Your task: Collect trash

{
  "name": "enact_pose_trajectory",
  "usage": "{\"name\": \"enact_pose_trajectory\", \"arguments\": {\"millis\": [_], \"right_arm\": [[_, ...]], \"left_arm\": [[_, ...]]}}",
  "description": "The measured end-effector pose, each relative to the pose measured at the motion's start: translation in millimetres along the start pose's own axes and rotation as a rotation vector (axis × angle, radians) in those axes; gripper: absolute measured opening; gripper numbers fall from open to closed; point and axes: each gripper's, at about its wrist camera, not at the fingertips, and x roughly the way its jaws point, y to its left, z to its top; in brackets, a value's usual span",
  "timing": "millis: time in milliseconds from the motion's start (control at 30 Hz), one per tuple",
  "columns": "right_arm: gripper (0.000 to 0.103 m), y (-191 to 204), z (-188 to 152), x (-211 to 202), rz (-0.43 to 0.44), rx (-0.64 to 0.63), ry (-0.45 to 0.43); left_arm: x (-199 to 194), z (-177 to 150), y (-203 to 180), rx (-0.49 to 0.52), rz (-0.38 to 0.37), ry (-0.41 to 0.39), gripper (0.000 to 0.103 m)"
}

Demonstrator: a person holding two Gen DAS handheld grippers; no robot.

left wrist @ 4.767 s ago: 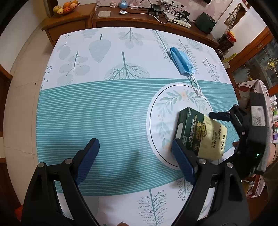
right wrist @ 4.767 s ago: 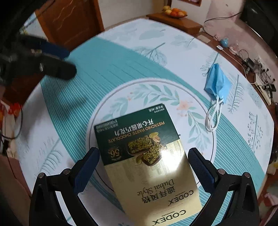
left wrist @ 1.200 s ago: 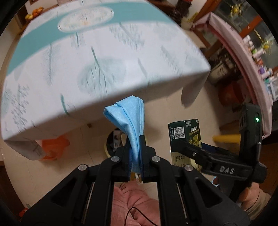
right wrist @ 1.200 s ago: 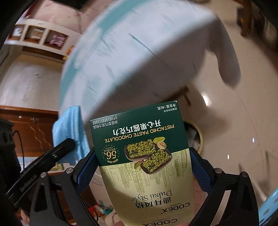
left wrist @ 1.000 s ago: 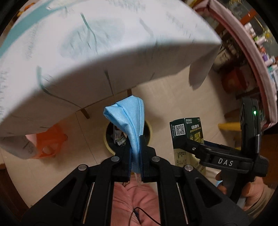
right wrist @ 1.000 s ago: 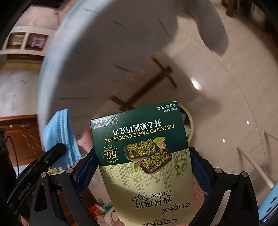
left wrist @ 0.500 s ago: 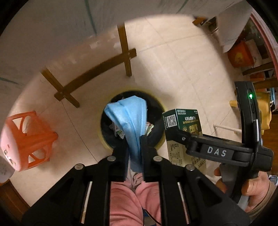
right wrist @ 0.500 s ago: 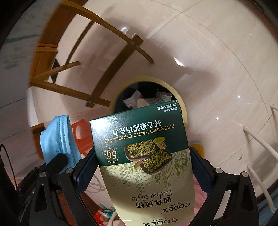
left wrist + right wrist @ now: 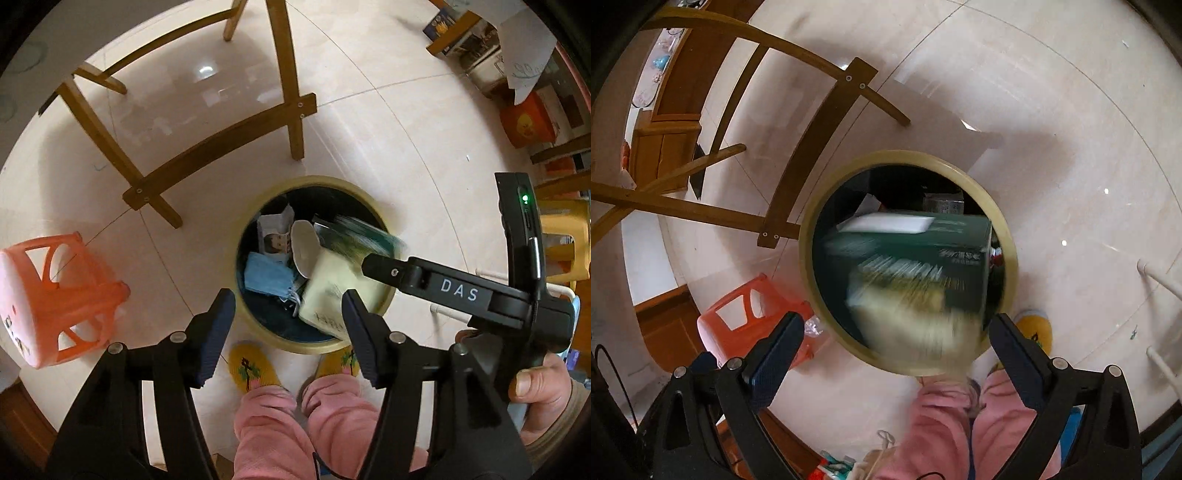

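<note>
A round bin with a yellow rim [image 9: 317, 181] [image 9: 905, 157] stands on the tiled floor right below both grippers. The blue face mask [image 9: 267, 277] lies inside it among other rubbish. My left gripper [image 9: 288, 332] points straight down over the bin, its jaws opening with nothing between them. The green and cream chocolate box [image 9: 916, 266] [image 9: 340, 273] is blurred, dropping into the bin, clear of the pads. My right gripper [image 9: 897, 347] stands open above it. In the left wrist view one right fingertip [image 9: 369, 264] reaches over the bin's right side.
An orange plastic stool [image 9: 55, 295] [image 9: 753, 317] stands left of the bin. Wooden table legs and crossbars [image 9: 207, 136] rise behind it. The person's pink trouser legs [image 9: 266, 417] and yellow slippers [image 9: 247, 365] sit at the bin's near edge. A yellow stool [image 9: 561, 236] is at the right.
Both grippers came down over the bin. The left jaws opened and the mask fell into the bin. The right jaws let go of the box, which is falling in.
</note>
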Motion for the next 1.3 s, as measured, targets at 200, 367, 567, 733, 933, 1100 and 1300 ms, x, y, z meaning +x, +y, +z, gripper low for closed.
{"name": "enact_pose_trajectory", "arguments": {"millis": [200, 367, 567, 733, 933, 1100, 1300], "right_arm": [[0.102, 11, 3, 10, -0.016, -0.027, -0.010], [0.102, 18, 0, 6, -0.030, -0.046, -0.009], [0.102, 30, -5, -12, -0.033, -0.100, -0.033], [0.102, 39, -12, -36, -0.030, -0.129, -0.073], [0.102, 47, -25, -82, -0.009, -0.143, -0.104], [0.102, 60, -44, -133, -0.001, -0.181, -0.128], [0.102, 83, -72, -203, 0.019, -0.237, -0.166]], "left_arm": [[-8, -4, 9, -0.034, 0.018, -0.043, 0.057], [-20, -6, 13, -0.053, 0.027, -0.066, 0.057], [-39, -8, 15, -0.078, 0.035, -0.099, 0.057], [-58, -12, 15, -0.087, 0.041, -0.125, 0.057], [-94, -21, 14, -0.114, 0.044, -0.140, 0.057], [-129, -28, 13, -0.153, 0.041, -0.140, 0.060], [-190, -41, 6, -0.212, 0.011, -0.161, 0.072]]}}
